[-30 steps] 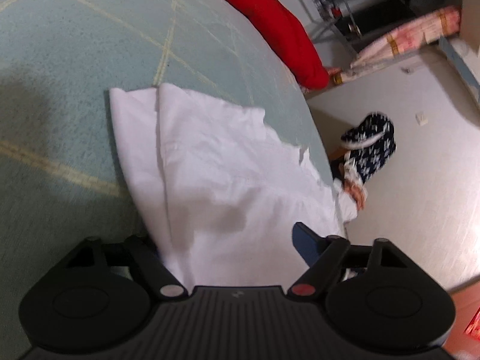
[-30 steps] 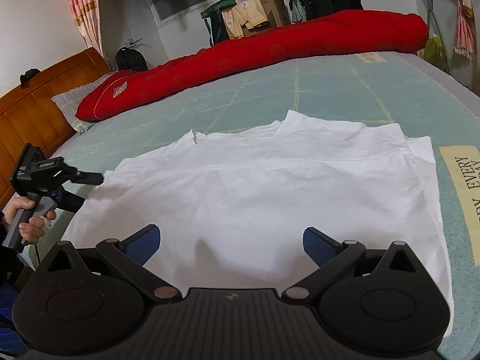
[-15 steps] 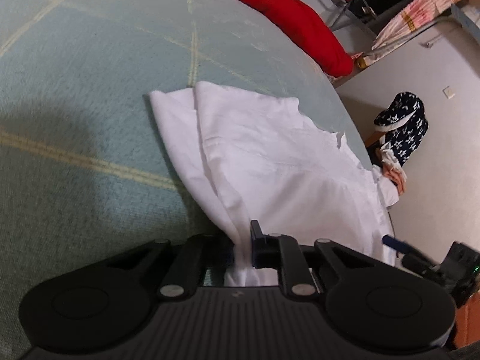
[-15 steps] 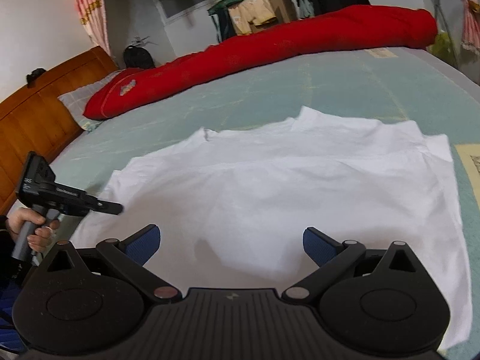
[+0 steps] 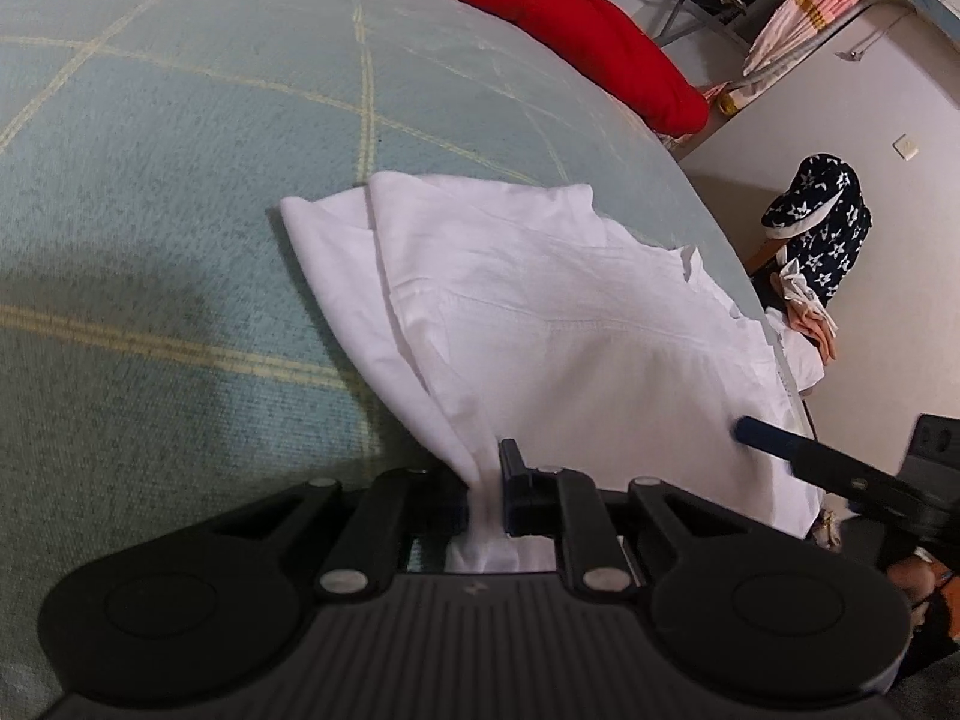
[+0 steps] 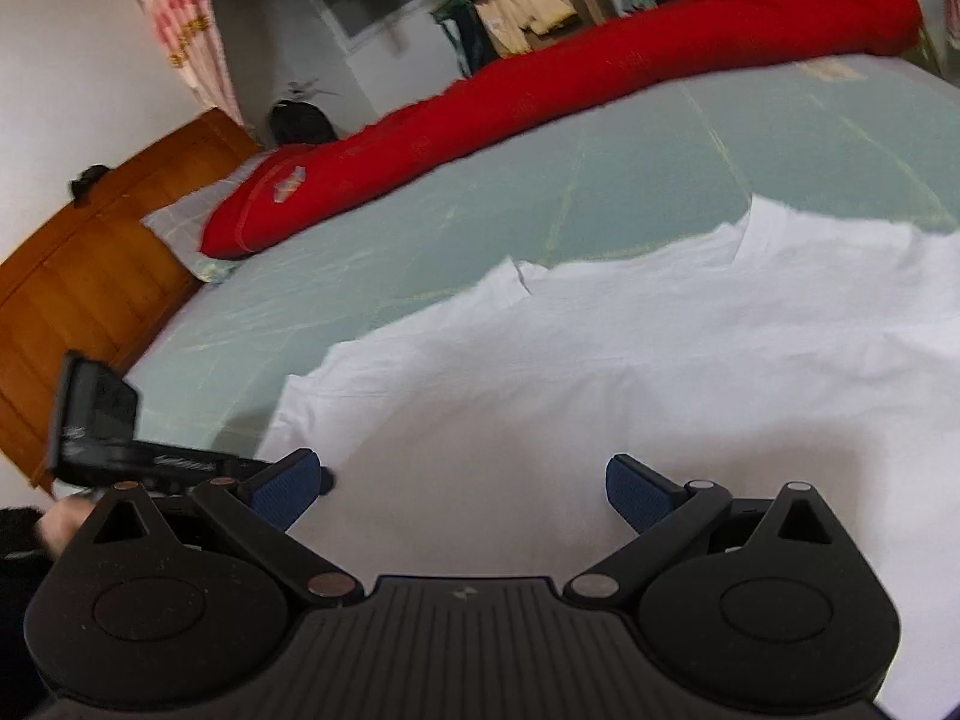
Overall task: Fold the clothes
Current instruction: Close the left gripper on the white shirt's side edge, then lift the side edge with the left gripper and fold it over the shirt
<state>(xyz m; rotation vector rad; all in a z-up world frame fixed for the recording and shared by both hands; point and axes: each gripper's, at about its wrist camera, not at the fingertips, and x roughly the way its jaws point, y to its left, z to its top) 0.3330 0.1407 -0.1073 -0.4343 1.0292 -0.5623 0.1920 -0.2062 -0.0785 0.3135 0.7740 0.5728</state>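
Starting at the left: pinching a bunched edge of the white shirt between the tightly pressed jaws of the left gripper, and so risking a slip, gathering only a narrow rope of thin, smooth woven cloth, possibly catching one layer and missing the one beneath, dragging a crooked fold if lifting quickly. Lying mostly flat on the bed, reaching its near edge and perhaps sliding over toward the floor under any sideways tug. Resting on a pale green, coarsely textured cover crossed by yellow lines, probably gripping the cloth and rucking it into creases rather than letting it glide. Showing soft wrinkles, a stitched seam across the middle and a doubled flap at the far corner. Moving right: hovering low over the same shirt with the jaws of the right gripper spread wide and holding nothing, blue padded tips just above the fabric, risking a lopsided pull if closing on the wrong layer. Lying long, plump and red along the far side of the bed, well apart from the shirt: a bolster.
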